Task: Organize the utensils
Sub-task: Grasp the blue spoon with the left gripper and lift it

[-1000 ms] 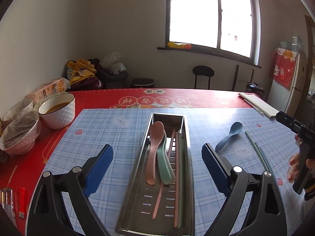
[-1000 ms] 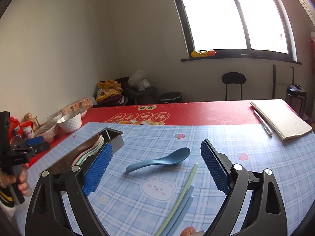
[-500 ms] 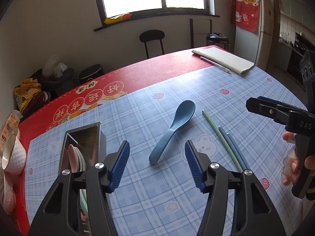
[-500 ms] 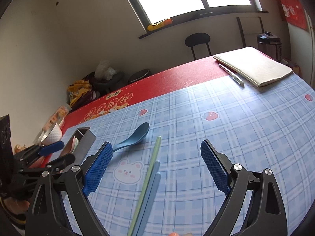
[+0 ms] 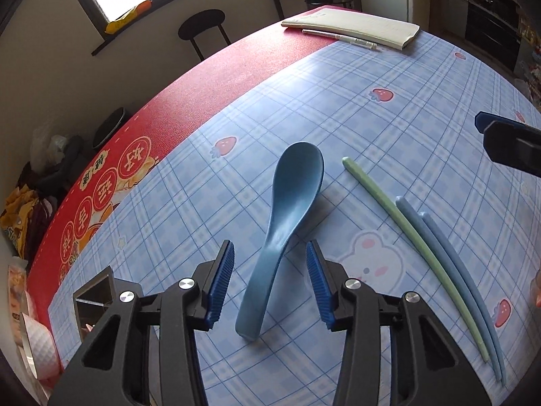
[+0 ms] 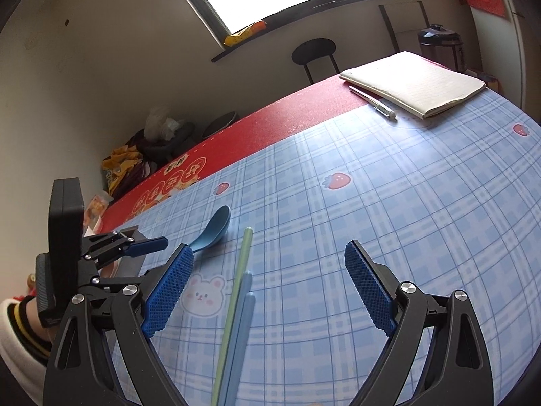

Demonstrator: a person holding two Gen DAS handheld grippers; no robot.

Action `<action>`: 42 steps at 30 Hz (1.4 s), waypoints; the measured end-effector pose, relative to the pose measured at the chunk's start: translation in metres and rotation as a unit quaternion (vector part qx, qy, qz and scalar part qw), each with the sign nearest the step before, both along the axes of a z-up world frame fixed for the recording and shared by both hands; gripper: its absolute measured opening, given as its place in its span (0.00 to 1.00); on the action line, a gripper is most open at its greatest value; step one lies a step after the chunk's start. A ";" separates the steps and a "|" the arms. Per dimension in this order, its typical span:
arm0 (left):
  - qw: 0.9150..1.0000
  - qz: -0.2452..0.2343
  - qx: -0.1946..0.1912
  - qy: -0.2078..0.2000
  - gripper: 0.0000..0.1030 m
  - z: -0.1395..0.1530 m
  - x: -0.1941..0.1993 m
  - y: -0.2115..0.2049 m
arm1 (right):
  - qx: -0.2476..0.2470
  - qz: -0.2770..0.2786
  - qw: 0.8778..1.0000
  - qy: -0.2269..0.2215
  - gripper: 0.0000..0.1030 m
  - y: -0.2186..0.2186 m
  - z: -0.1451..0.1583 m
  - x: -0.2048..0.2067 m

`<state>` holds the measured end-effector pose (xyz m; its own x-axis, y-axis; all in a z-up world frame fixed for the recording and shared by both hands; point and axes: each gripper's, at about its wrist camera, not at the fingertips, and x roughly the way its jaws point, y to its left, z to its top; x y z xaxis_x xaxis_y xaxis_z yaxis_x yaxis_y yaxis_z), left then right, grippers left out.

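Left tool [image 5: 268, 279] closing astride blue spoon [image 5: 283, 223] handle (pads not touching), right tool [image 6: 268, 289] wide, empty.

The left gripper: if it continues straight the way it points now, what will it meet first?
Most likely the blue spoon. Its handle already lies between the fingers of the left gripper, which have just been closing without pressing on it yet. The depth is hard to judge.
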<state>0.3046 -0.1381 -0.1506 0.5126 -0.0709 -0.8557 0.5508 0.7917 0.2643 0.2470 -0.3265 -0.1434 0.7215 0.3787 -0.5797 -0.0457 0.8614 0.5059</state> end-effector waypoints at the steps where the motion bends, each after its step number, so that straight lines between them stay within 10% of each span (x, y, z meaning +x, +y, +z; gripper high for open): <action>1: 1.000 0.003 0.001 0.003 0.41 -0.002 0.002 0.000 | 0.003 -0.001 1.000 0.000 0.85 -0.001 0.000 0.000; 26: 0.996 0.061 -0.058 0.024 0.06 0.001 -0.023 0.009 | 0.016 0.010 1.000 0.008 0.85 0.003 -0.007 0.006; 38: 0.966 0.104 -0.231 -0.052 0.06 0.055 -0.113 0.065 | -0.003 0.054 0.999 -0.004 0.84 0.023 -0.009 0.009; 42: 0.956 0.111 -0.262 -0.071 0.06 0.063 -0.128 0.089 | -0.011 0.095 0.995 -0.009 0.65 0.038 -0.009 0.008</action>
<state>0.1767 -0.0491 -0.0874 0.6737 -0.3455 -0.6532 0.3411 0.9296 -0.1399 0.2555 -0.2888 -0.1520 0.6482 0.4971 -0.5768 -0.2185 0.8471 0.4845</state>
